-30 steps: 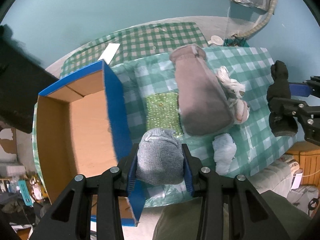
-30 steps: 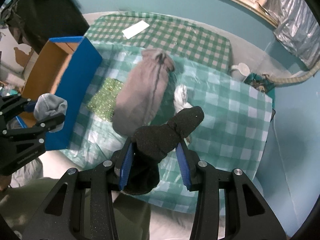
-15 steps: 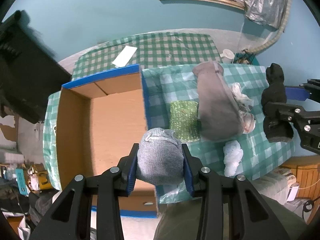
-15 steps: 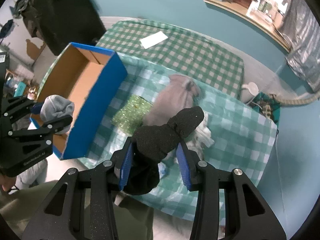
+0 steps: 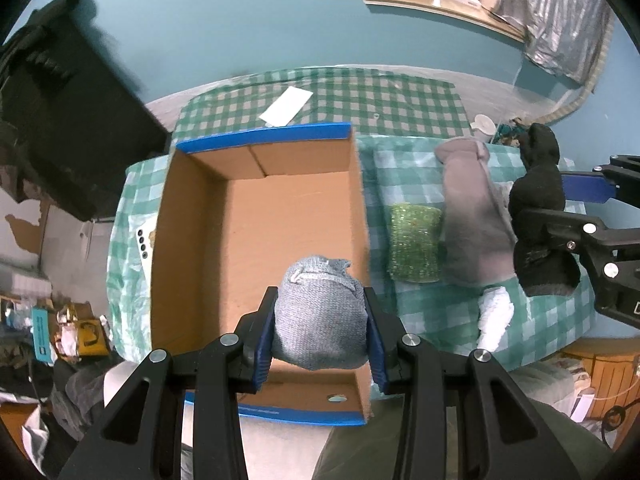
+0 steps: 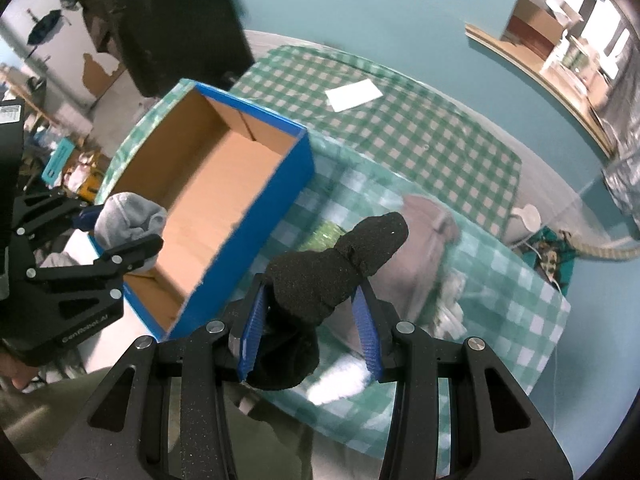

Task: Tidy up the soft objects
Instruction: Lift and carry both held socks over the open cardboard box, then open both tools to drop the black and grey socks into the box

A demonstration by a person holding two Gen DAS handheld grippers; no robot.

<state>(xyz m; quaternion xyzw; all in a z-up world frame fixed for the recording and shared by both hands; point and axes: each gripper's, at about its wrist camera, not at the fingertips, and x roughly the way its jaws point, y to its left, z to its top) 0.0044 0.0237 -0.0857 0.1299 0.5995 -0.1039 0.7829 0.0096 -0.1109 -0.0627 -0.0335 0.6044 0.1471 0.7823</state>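
My left gripper [image 5: 320,320] is shut on a rolled grey sock [image 5: 320,312] and holds it above the near right part of an open cardboard box with blue outer walls [image 5: 256,140]; the box also shows in the right wrist view [image 6: 280,192]. My right gripper [image 6: 308,308] is shut on a black sock [image 6: 320,276], held above the checked tablecloth right of the box. The black sock also shows in the left wrist view [image 5: 540,208]. The grey sock also shows in the right wrist view [image 6: 128,220].
On the green checked cloth [image 5: 420,320] lie a long brown-grey soft item [image 5: 468,216], a glittery green pad [image 5: 414,248] and a white cloth [image 5: 496,312]. A white paper [image 5: 286,107] lies behind the box. A dark cabinet [image 5: 60,120] stands at left.
My left gripper moved left with the grey sock, from over the box's right wall to over its inside. My right gripper moved left and up with the black sock.
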